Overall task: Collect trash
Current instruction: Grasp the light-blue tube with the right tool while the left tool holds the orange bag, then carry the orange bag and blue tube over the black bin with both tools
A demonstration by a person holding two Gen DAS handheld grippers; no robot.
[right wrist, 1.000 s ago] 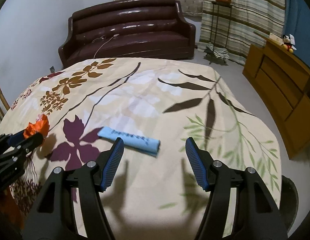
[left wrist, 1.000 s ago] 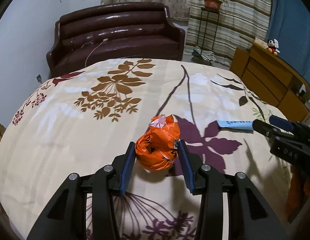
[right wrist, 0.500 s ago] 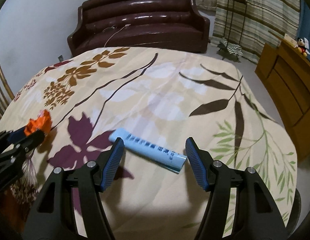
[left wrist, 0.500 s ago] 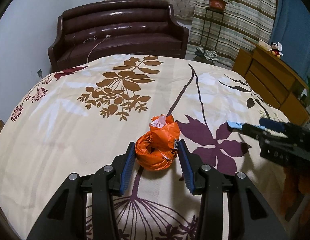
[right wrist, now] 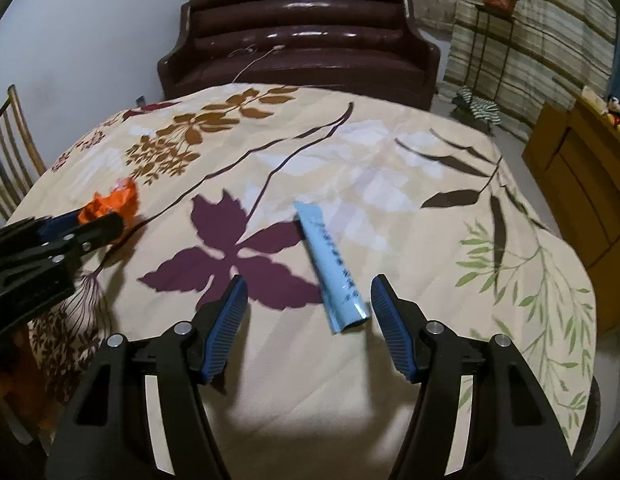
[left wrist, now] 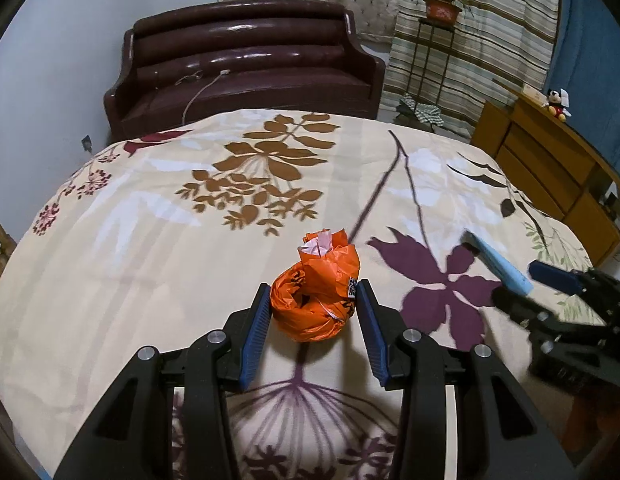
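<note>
Orange wrapper (left wrist: 315,296) pinched in left claw (left wrist: 311,302) over floral bedspread (left wrist: 150,240); right claw (right wrist: 308,312) gapes around blue tube (right wrist: 333,276).

Dim indoor light, glare on sofa (left wrist: 246,60), fisheye warp + dark vignette at edges.

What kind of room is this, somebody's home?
Most likely a living room in a home. A dark leather sofa stands by the wall, striped curtains hang behind a potted plant, and a floral cloth covers a large surface up front, whether table or bed.
</note>
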